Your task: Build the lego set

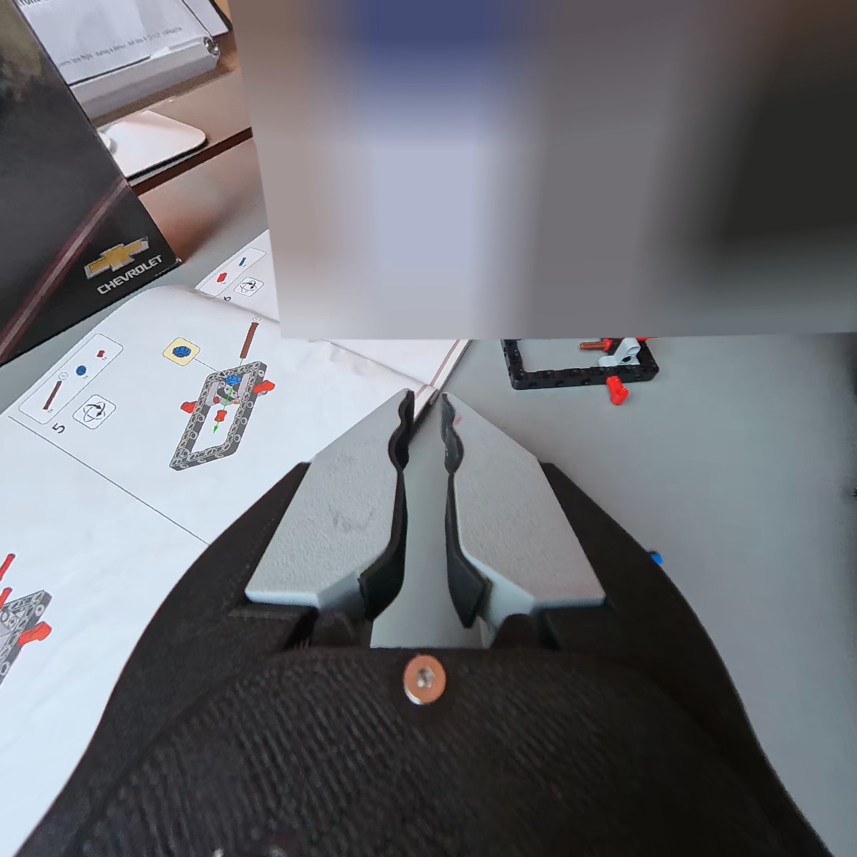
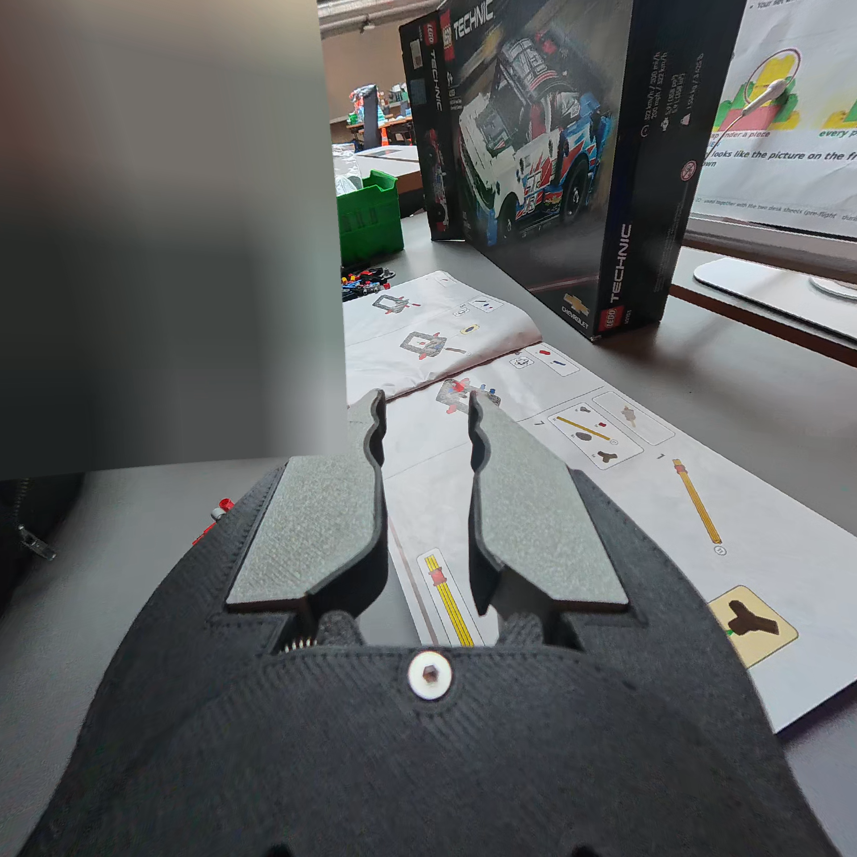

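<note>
A black rectangular lego frame point(image 1: 579, 373) lies on the grey table ahead and right of my left gripper point(image 1: 426, 399). It carries a red pin point(image 1: 617, 392) on its near side, a light grey connector point(image 1: 619, 354) and a brown axle point(image 1: 591, 345). My left gripper is empty, its jaws only a narrow gap apart, over the edge of the open instruction booklet point(image 1: 116, 463). My right gripper point(image 2: 426, 403) is open and empty above the booklet point(image 2: 603, 487). A small red and grey piece point(image 2: 221, 508) shows beside its left side.
The black lego box point(image 2: 556, 162) stands behind the booklet, also in the left wrist view point(image 1: 55, 208). A green bin point(image 2: 371, 218) and a pile of loose pieces point(image 2: 366, 280) lie farther back. A small blue piece point(image 1: 656, 558) lies right of my left gripper. A white monitor base point(image 2: 765, 278) is at right. Across from one pair of fingers to the other is roughly 20 cm. The white monitor base point(image 2: 765, 278) is about 35 cm from my right fingertips.
</note>
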Motion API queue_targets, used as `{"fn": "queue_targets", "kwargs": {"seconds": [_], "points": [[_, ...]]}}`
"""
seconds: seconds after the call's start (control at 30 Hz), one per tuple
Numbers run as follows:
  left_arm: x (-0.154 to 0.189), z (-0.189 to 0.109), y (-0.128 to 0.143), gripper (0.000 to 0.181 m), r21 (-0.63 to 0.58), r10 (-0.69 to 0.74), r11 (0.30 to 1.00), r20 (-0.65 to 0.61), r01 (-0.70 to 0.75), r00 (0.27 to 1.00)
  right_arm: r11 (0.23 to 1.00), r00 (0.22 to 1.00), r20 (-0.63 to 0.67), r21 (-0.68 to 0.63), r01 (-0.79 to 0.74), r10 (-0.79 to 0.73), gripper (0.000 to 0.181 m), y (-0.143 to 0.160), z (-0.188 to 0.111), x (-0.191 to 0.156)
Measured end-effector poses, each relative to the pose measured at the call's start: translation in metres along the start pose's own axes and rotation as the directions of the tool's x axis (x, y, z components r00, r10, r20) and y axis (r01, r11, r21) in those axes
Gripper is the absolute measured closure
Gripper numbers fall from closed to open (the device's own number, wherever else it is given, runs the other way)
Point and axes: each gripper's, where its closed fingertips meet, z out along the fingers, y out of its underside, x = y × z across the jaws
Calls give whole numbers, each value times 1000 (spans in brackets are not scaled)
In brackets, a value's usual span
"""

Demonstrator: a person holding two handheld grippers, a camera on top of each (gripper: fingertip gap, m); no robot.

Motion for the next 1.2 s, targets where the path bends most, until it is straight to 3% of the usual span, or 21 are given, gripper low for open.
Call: {"fn": "queue_targets", "kwargs": {"seconds": [0.53, 0.83, 1.0, 1.2], "points": [[4, 1, 3, 172, -15, -46, 999, -38, 46, 998, 1000, 1000, 1, -20, 17, -17, 149, 3, 3, -2], [3, 4, 4, 170, -38, -1, 999, 7, 1, 1000, 997, 998, -27, -58, 60, -62, 147, 6, 6, -1], [-4, -8, -3, 163, -3, -36, 999, 55, 37, 998, 994, 995, -62, -76, 79, -84, 146, 8, 4, 5], [17, -31, 23, 157, -125, -150, 980, 60, 157, 987, 994, 992, -96, -85, 70, -78, 145, 9, -2, 12]]}}
